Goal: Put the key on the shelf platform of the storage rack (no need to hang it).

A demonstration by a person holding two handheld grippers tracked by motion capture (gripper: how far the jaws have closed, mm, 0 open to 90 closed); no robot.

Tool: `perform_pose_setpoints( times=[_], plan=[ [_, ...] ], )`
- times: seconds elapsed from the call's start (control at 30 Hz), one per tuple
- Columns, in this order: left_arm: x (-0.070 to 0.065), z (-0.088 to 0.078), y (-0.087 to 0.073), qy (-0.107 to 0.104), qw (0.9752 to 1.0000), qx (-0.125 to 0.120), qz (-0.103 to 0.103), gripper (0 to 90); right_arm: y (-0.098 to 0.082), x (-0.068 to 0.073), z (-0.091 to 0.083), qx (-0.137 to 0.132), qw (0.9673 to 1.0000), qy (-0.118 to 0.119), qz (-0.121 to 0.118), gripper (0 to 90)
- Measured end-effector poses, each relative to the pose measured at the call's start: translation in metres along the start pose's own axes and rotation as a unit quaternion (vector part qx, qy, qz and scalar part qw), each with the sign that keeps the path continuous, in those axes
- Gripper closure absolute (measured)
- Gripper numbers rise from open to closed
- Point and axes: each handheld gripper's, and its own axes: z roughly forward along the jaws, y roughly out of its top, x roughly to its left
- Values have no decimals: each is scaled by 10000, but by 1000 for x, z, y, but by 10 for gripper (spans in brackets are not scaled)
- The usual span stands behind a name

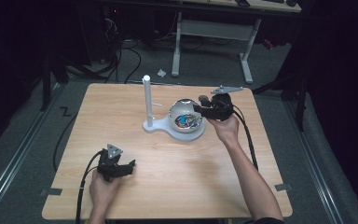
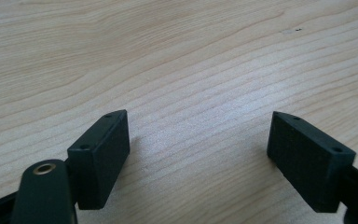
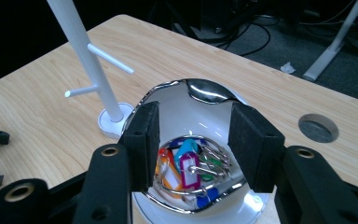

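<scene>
Coloured key tags (image 3: 186,163) on metal rings are heaped in a shiny steel bowl (image 3: 205,91). The right gripper (image 3: 195,142) is held open above them, gripping nothing. The left gripper (image 2: 198,154) is spread wide and empty over the wooden table (image 2: 177,56).

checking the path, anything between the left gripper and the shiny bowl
Only bare wooden table lies between the left gripper and the shiny metal bowl, seen in the high view.

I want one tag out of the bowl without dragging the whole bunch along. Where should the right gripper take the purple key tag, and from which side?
Probably from above, through the shiny bowl's open top. The purple key tag lies uppermost on the pile, its flat face up, with a metal ring at one end. Close the right gripper jaws across the tag's narrow body, away from the ring tangle.
</scene>
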Motion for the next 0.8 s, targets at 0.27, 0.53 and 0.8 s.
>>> perform_pose_setpoints(
  times=[0.27, 0.53, 0.8],
  plan=[
    [0, 0, 0, 4, 10000, 7, 3, 215, -7, -6, -15, -22, 9999, -81, 110, 519],
    [0, 0, 0, 1, 10000, 0, 3, 215, -15, -9, -29, -49, 9997, -176, 176, 510],
    [0, 0, 0, 1, 10000, 0, 3, 215, -26, -13, -46, -120, 9993, -229, 261, 506]
  ],
)
